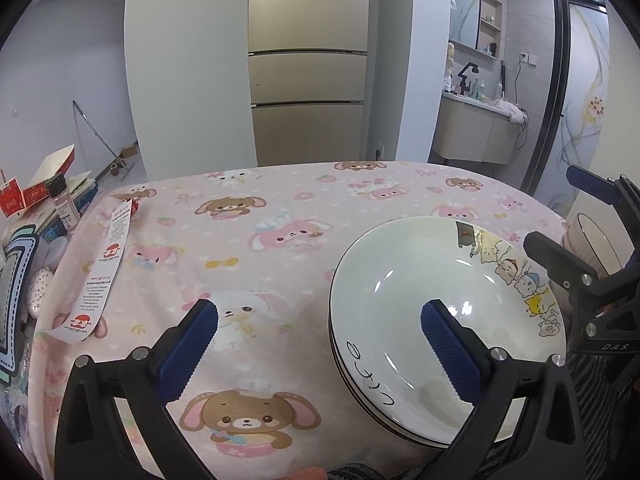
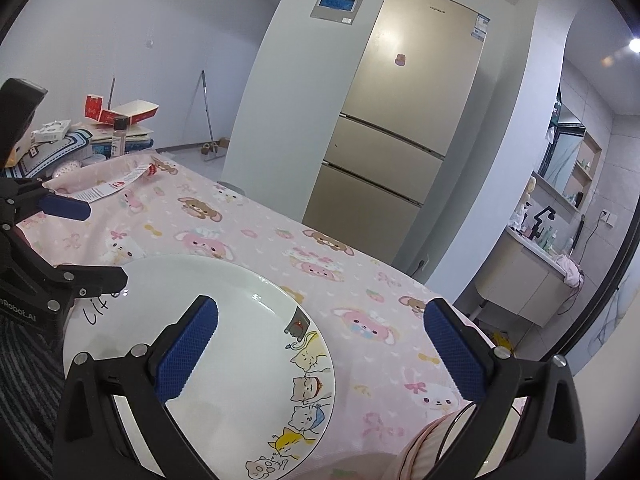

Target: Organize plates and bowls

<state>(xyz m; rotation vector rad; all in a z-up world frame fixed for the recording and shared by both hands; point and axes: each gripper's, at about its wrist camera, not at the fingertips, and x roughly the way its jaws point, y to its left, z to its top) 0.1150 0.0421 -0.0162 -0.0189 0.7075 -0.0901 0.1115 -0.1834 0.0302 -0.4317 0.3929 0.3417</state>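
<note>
- left gripper [image 1: 318, 354]: jaws spread wide, nothing between the pads, tilted downward
- right gripper [image 2: 320, 350]: jaws spread wide, nothing gripped, angled slightly down
- both sit close, side by side

This is a home, an open living and dining space in a flat. A tall gold fridge [image 1: 306, 64] stands in a wall recess behind a table under a pink cartoon-animal tablecloth [image 1: 280, 216]. To the right, a washbasin counter [image 1: 476, 120] with a black tap [image 1: 466, 74], bottles and a mirror opens onto the room. Boxes [image 2: 120, 114] and a spice jar [image 2: 119, 136] crowd the table's far end.
</note>
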